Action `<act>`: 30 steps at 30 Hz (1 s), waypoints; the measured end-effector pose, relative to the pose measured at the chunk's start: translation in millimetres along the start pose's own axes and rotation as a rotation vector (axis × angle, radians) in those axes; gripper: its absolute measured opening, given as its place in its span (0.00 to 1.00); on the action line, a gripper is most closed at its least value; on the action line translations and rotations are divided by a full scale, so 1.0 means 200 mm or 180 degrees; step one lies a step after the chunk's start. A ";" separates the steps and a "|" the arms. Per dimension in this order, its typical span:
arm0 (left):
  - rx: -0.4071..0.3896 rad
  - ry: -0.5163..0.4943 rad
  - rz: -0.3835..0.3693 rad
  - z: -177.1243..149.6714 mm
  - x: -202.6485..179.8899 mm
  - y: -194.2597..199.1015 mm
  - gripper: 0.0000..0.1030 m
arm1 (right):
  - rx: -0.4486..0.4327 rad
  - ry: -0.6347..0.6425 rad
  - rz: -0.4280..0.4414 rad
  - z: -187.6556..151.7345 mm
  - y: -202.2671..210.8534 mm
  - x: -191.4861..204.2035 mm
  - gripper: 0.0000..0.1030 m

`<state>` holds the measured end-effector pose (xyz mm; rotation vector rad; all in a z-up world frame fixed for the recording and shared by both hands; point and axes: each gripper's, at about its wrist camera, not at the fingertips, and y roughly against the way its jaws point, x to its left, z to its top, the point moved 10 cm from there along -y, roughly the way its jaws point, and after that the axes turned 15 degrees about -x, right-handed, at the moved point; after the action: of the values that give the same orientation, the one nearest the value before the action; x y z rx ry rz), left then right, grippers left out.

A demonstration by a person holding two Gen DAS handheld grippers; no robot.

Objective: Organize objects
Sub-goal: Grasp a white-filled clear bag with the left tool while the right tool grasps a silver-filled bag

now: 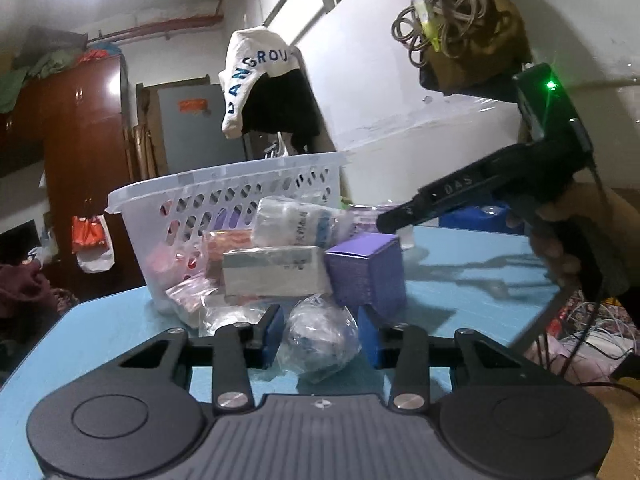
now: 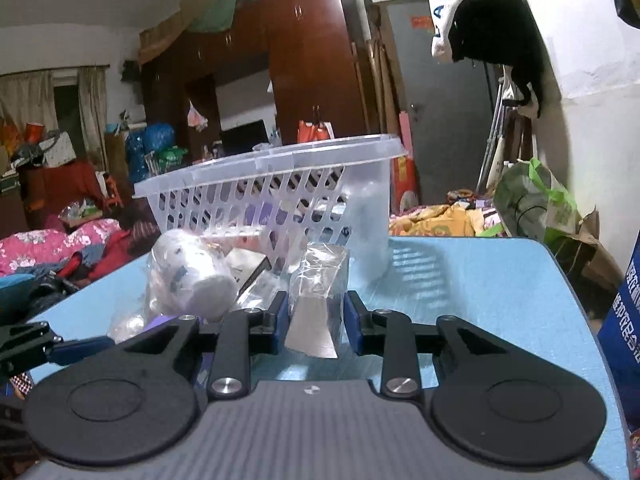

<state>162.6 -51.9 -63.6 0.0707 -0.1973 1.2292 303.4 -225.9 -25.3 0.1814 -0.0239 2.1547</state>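
The left gripper (image 1: 320, 336) sits low over the blue worktop (image 1: 472, 280), fingers spread, with a crumpled clear bag (image 1: 320, 338) between the pads; whether they touch it cannot be told. Just beyond it lies a pile: a purple box (image 1: 366, 276) on the right, standing with one corner turned toward the camera, a flat white box (image 1: 272, 274) with its long axis running left to right, and a wrapped roll (image 1: 296, 222) lying on top, its long axis also left to right. Behind the pile stands a white slotted basket (image 1: 224, 192), its long side across the view.

The right gripper (image 2: 316, 320) has its fingers on either side of a shiny wrapped packet (image 2: 318, 296), which stands upright with its long axis vertical; the pads lie close to its sides, but a firm grip cannot be told. In the right wrist view the roll (image 2: 192, 276) points its round end toward the camera, left of the packet.
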 end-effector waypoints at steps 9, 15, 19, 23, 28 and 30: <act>-0.0112 0.0208 0.0010 0.04 0.06 0.04 0.44 | -0.0133 0.0048 -0.0021 0.02 0.01 0.00 0.32; -0.0180 0.0467 0.0070 0.04 0.15 0.05 0.44 | -0.0213 0.0091 -0.0042 0.03 0.02 0.01 0.32; -0.0202 0.0546 0.0092 0.05 0.19 0.06 0.44 | -0.0304 0.0157 -0.0029 0.04 0.04 0.02 0.31; -0.0218 0.0622 0.0092 0.05 0.21 0.06 0.44 | -0.0333 0.0168 -0.0014 0.05 0.04 0.03 0.31; -0.0233 0.0643 0.0102 0.05 0.23 0.06 0.44 | -0.0336 0.0184 -0.0003 0.05 0.04 0.04 0.31; -0.0242 0.0663 0.0105 0.05 0.24 0.07 0.44 | -0.0336 0.0184 -0.0006 0.05 0.04 0.04 0.31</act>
<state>163.7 -4.1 -45.3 -0.1268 -0.0638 1.2516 294.4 -224.8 -14.0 0.0580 -0.1037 2.1496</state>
